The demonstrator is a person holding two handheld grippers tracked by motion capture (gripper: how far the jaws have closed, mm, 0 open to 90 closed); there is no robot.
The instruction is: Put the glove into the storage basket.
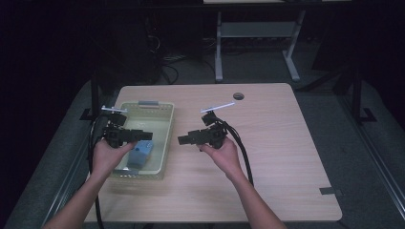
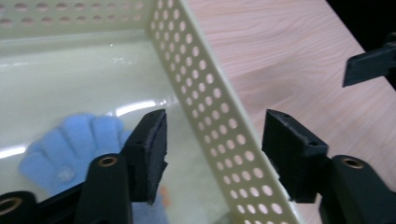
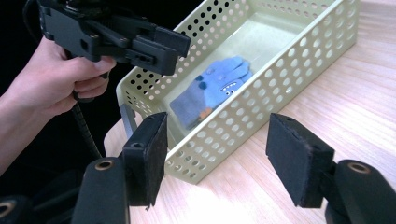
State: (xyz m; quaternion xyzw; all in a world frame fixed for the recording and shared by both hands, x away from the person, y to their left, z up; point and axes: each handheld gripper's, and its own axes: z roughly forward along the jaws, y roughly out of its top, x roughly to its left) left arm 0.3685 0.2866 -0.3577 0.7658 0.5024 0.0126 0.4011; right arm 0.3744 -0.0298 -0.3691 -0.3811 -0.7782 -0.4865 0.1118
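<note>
Left hand-held gripper (image 2: 212, 154) open above glove (image 2: 70, 149) in basket (image 2: 219, 121).

1. Pale yellow-green perforated plastic basket (image 1: 165, 125): walls carry a regular grid of round holes; a grey handle tab sits at each end.
2. Light blue knitted glove (image 3: 212, 88): dark blue dots, one orange patch and a small white-and-dark motif on the surface.
3. Light wood-grain laminate bench (image 1: 267, 157): pale beige with fine streaks; one dark round hole near the far edge.
4. Left hand-held gripper (image 2: 212, 154) and right hand-held gripper (image 3: 217, 158): black throughout, with black cables.
</note>
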